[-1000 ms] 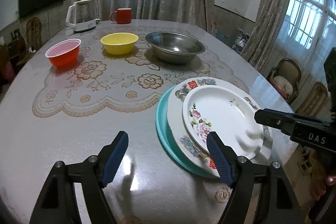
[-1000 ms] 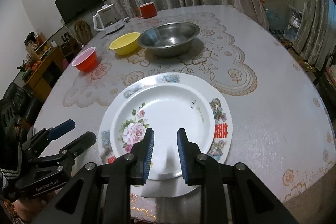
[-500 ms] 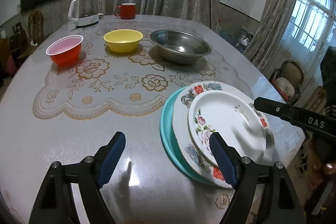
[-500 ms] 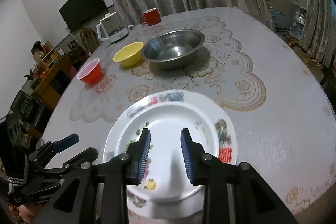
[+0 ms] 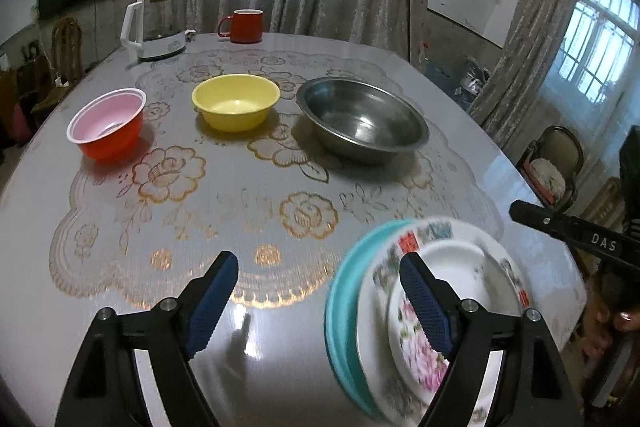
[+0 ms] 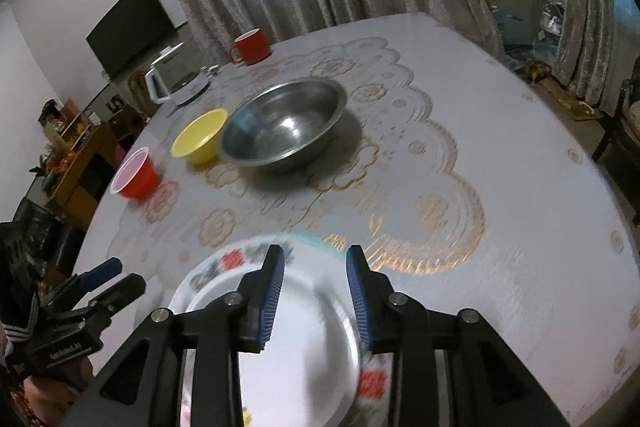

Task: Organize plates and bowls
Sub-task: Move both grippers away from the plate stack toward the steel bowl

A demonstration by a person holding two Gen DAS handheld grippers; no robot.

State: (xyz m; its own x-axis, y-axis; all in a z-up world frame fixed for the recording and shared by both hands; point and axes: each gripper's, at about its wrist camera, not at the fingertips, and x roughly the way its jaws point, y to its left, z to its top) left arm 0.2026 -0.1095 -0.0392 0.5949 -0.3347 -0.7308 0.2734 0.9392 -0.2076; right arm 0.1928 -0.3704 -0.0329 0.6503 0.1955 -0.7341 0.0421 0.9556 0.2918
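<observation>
Plate stack at the near edge of the surface (image 5: 280,339): teal plate (image 5: 340,299) at the bottom, red-and-floral plate (image 5: 412,241) on it, small white rose plate (image 5: 456,267) on top; blurred in both views. Right gripper (image 6: 314,287) hangs over the top plate, fingers (image 6: 272,291) spread with a moderate gap, pinching nothing. Left gripper (image 5: 318,299) sits just left of the stack, fingers (image 5: 212,303) spread wide, right finger overlapping the stack in view; contact unclear. Far side, left to right in the left wrist view: red bowl (image 5: 106,123) with pink inside, yellow bowl (image 5: 236,101), steel bowl (image 5: 362,119), all upright on the gold floral mat (image 5: 172,171). Yellow and steel look near-touching in the right wrist view. Beyond them, white kettle (image 5: 156,23) and red mug (image 5: 244,25).
</observation>
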